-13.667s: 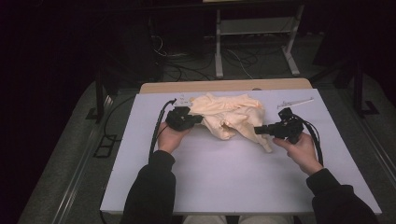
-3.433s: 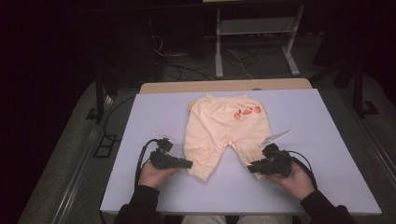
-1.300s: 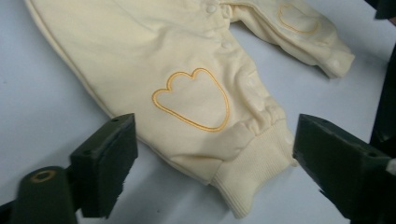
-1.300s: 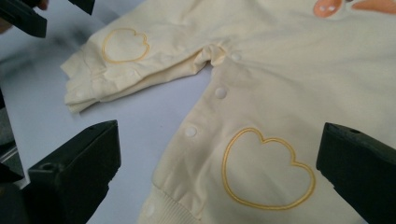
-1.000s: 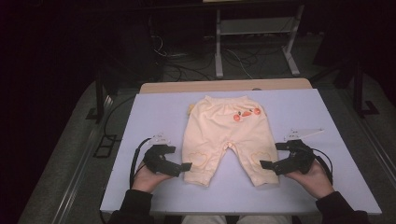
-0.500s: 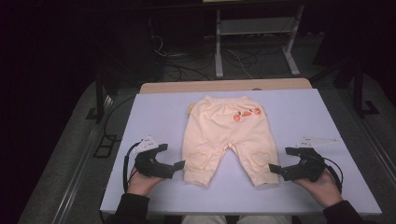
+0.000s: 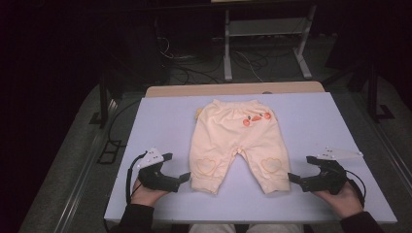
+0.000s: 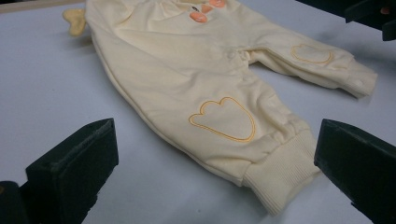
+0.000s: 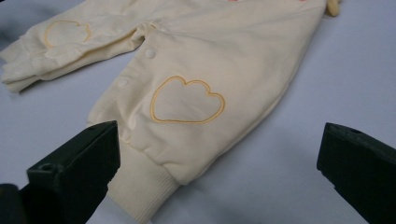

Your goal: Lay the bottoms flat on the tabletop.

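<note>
Pale yellow baby pants (image 7: pixel 233 138) lie flat on the lavender table (image 7: pixel 160 121), waist at the far side and both legs pointing toward me. Orange motifs (image 7: pixel 256 118) sit near the waist, and a heart outline (image 8: pixel 223 119) marks each knee. My left gripper (image 7: pixel 177 166) rests open on the table just left of the left cuff (image 8: pixel 275 179), apart from it. To the right of the right cuff (image 9: pixel 140 184), my right gripper (image 7: pixel 301 168) is also open, holding nothing. Both cuffs lie ahead of wide-spread jaws in the left gripper view (image 8: pixel 214 140) and the right gripper view (image 9: pixel 217 140).
A wooden board edge (image 7: pixel 233 90) runs along the table's far side. Behind it a metal stand (image 7: pixel 265 34) and cables (image 7: pixel 180 58) sit on the dark floor. Bare tabletop lies on both sides of the pants. The near table edge is close under my hands.
The crumpled pants have been spread flat. Over the last second both grippers have let go of the cuffs and slid outward and toward me.
</note>
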A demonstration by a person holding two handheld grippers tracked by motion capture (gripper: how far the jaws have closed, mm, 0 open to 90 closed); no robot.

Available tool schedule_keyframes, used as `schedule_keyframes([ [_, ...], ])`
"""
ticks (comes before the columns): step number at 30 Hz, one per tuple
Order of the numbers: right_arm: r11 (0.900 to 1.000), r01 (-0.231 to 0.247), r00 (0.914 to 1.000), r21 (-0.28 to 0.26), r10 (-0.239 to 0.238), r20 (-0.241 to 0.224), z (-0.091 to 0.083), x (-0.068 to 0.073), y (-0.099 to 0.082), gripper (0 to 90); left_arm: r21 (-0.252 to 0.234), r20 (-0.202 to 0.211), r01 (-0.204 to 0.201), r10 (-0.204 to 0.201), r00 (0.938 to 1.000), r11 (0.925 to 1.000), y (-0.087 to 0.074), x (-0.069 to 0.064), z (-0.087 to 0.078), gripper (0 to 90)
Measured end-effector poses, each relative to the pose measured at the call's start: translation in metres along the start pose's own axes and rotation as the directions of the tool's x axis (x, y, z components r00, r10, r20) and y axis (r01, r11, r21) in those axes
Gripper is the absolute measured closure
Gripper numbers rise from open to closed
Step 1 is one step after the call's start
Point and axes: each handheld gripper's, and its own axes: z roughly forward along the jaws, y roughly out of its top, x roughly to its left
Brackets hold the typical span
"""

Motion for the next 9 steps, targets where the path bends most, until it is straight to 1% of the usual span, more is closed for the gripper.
schedule_keyframes([
  [2,1.0000,-0.005,1.0000,-0.001,0.005,-0.004,-0.0004,-0.0023,-0.0011,0.0,0.009,-0.001,-0.001,0.001,1.0000,1.0000,-0.0003,-0.0010,0.0005,0.0],
  [4,1.0000,0.000,1.0000,-0.005,0.000,-0.007,-0.0003,-0.0030,-0.0020,0.0,0.009,-0.003,-0.002,0.002,1.0000,1.0000,-0.0004,-0.0010,0.0004,0.0],
  [7,0.9995,0.031,0.9994,-0.009,-0.031,-0.013,0.0008,-0.0018,-0.0019,0.0,0.006,-0.004,0.000,0.000,1.0000,1.0000,-0.0004,-0.0002,0.0000,0.0],
  [9,0.9992,0.040,0.9991,-0.008,-0.040,-0.016,0.0015,-0.0018,-0.0017,0.0,0.007,-0.005,-0.001,0.001,1.0000,1.0000,-0.0001,-0.0002,-0.0001,0.0],
])
